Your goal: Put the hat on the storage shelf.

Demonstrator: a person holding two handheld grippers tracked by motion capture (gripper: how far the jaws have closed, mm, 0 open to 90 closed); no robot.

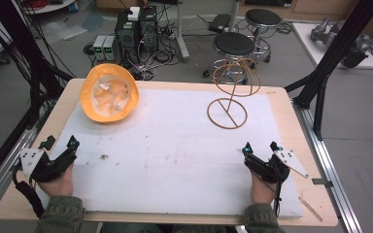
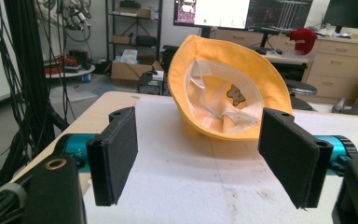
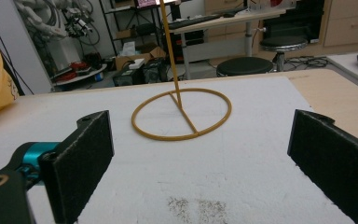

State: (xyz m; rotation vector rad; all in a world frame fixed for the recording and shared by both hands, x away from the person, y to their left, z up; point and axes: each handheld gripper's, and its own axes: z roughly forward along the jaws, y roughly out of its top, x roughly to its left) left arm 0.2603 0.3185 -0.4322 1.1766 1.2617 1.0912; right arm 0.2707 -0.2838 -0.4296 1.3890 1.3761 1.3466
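Left gripper (image 1: 59,145): jaws wide apart, nothing between them; rests on the white mat near the tabletop's near left corner, held from below by a hand in an olive sleeve.
Left gripper, own view (image 2: 198,158): both black pads stand clear of everything; the hat sits beyond the gap, well apart from them.
Right gripper (image 1: 261,147): jaws wide apart, nothing between them; rests on the mat near the tabletop's near right corner.
Right gripper, own view (image 3: 200,158): pads spread to either side, with bare mat between them and the stand's base ring farther on.
Yellow hat (image 1: 109,92): bucket type, lying opening-up and tilted, pale lining showing; near the far left corner, partly on the mat.
Hat lining (image 2: 223,100): white, with a small brown label inside.
Wire hat stand (image 1: 229,94): tan, upright; flat ring base with a cross-bar on the mat, thin stem, rounded wire cage on top; toward the far right of the tabletop, well apart from the hat.
White mat (image 1: 175,155): covers most of the wooden tabletop (image 1: 291,121); a few dark specks on its near left part.
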